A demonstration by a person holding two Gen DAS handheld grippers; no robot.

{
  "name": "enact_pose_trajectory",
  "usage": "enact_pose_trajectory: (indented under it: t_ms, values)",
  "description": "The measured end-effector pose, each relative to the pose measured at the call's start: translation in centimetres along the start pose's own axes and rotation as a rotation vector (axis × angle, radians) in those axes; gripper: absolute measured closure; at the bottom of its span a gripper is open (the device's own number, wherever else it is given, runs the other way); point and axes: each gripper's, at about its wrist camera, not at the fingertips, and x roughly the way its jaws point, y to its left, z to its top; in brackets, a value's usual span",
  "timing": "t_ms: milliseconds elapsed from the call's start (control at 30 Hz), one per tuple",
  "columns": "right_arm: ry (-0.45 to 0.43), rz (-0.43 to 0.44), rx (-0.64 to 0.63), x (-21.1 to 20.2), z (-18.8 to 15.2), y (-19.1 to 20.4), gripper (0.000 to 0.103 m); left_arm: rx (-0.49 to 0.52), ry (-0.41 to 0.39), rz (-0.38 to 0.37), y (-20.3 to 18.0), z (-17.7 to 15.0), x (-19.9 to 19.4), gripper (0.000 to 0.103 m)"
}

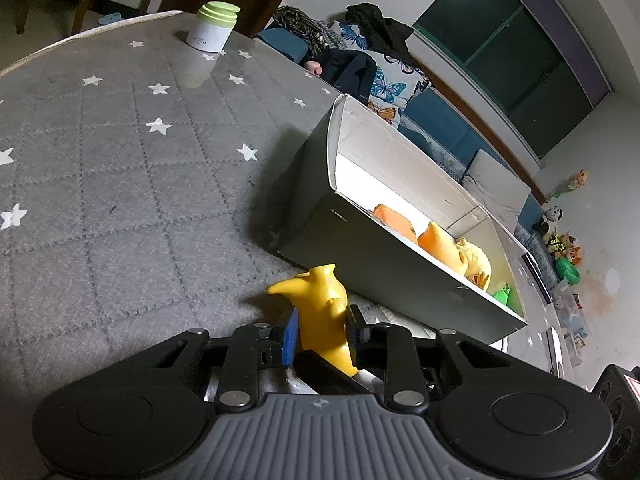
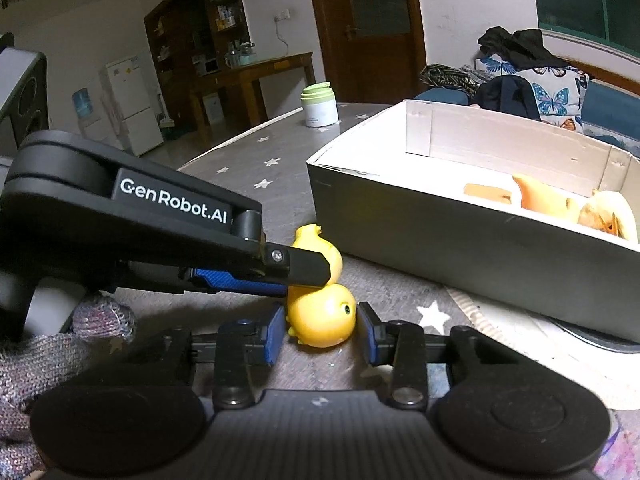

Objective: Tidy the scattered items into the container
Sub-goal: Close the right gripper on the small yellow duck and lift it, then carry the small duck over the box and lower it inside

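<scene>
A yellow toy figure (image 1: 320,312) lies on the grey star-patterned table cover beside the white cardboard box (image 1: 384,264). My left gripper (image 1: 320,336) is shut on the toy's body, blue pads pressed on both sides. In the right wrist view the same toy (image 2: 320,316) lies in front of the box (image 2: 460,232), and the left gripper's fingers (image 2: 304,268) clamp it from the left. My right gripper (image 2: 322,332) is open, its jaws on either side of the toy's rounded end with small gaps. The box holds orange and yellow toys (image 2: 552,200).
A white jar with a green lid (image 1: 214,26) stands at the table's far edge. A sofa with butterfly cushions (image 2: 556,96) and dark clothes lies behind the box. A gloved hand (image 2: 60,344) holds the left gripper.
</scene>
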Motion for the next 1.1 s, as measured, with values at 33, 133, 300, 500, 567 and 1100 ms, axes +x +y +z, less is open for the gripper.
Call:
enact_pose_trajectory:
  t_ms: [33, 133, 300, 500, 567, 1100]
  values:
    - [-0.004, 0.001, -0.002, -0.2, 0.0, 0.0, 0.065, 0.001, -0.002, -0.001, -0.1, 0.0, -0.2, 0.076]
    - [-0.021, 0.001, -0.012, -1.0, 0.1, 0.2, 0.065, 0.013, -0.014, -0.005, -0.8, -0.1, -1.0, 0.076]
    - [-0.091, -0.017, -0.021, -3.5, 0.7, 0.1, 0.065, 0.066, -0.055, -0.040, -3.3, 0.3, -2.7, 0.076]
    - [-0.187, -0.081, -0.005, -6.2, 2.2, -1.4, 0.065, 0.149, -0.079, -0.090, -6.9, 2.1, -1.8, 0.076]
    - [-0.205, -0.104, 0.012, -6.5, 3.0, -2.4, 0.065, 0.175, -0.083, -0.106, -8.2, 2.8, -1.2, 0.076]
    - [-0.146, -0.177, 0.131, -2.1, 5.6, -9.4, 0.065, 0.163, 0.027, -0.132, -10.0, 6.0, 7.3, 0.076]
